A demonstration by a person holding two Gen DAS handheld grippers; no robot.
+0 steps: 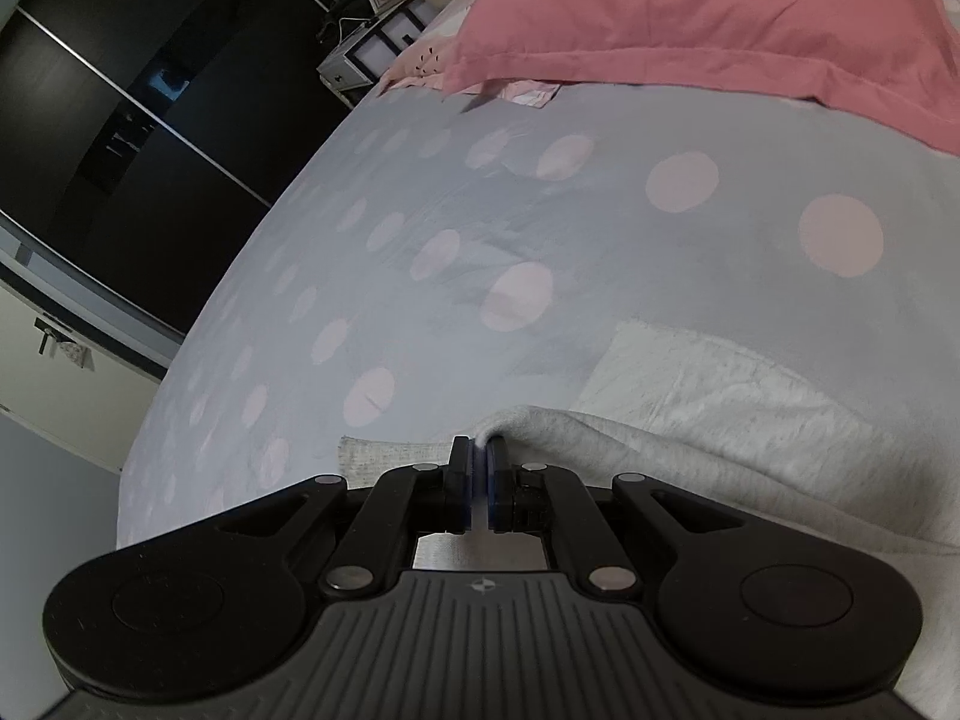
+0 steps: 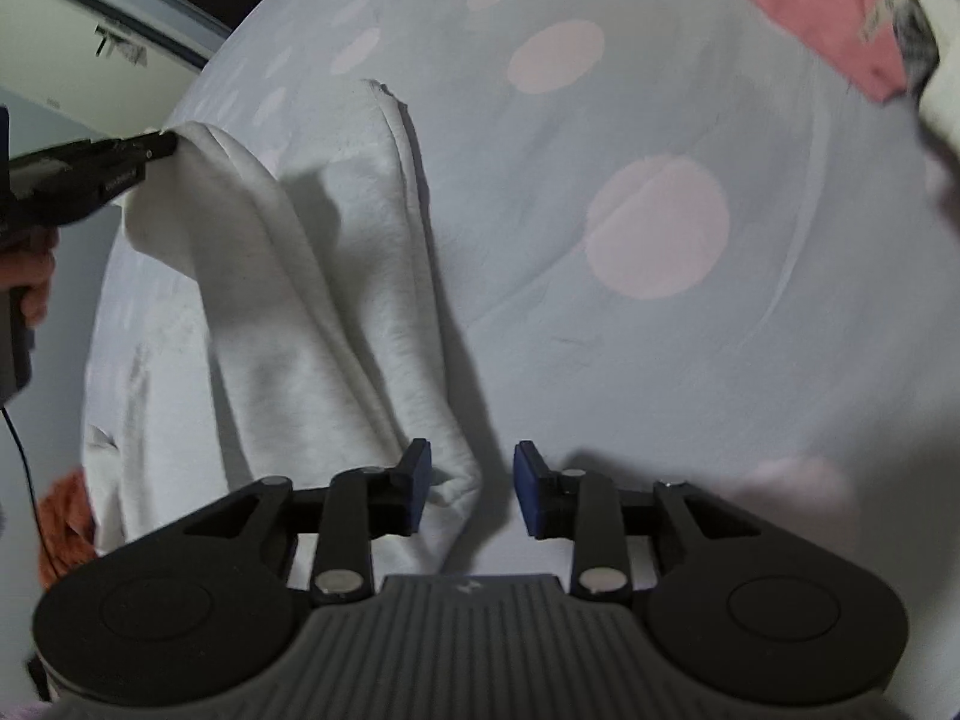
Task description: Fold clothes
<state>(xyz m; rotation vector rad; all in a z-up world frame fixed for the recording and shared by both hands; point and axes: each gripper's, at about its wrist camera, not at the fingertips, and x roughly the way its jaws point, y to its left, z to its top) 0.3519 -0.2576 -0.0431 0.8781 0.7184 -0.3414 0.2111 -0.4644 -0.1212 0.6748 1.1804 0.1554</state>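
folding a sweatshirt on the spotted bed

left view: my left gripper (image 1: pixel 478 450) pinches a fold of the grey sweatshirt (image 1: pixel 690 456), near the pink pillow (image 1: pixel 690 12). right view: my right gripper (image 2: pixel 471 486) stands spread, the sweatshirt's corner loose between its blue pads (image 2: pixel 527 492) on the bedspread (image 2: pixel 600 120).

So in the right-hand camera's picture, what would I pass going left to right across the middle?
The other gripper pinching cloth → the white garment draped over the bed → a big pink dot on the pale blue bedspread.

dim bedroom; polka-dot bedspread (image 1: pixel 420 300); pink pillow (image 1: pixel 690 18); dark sliding wardrobe (image 1: pixel 120 120); cluttered bedside table (image 1: pixel 366 48)
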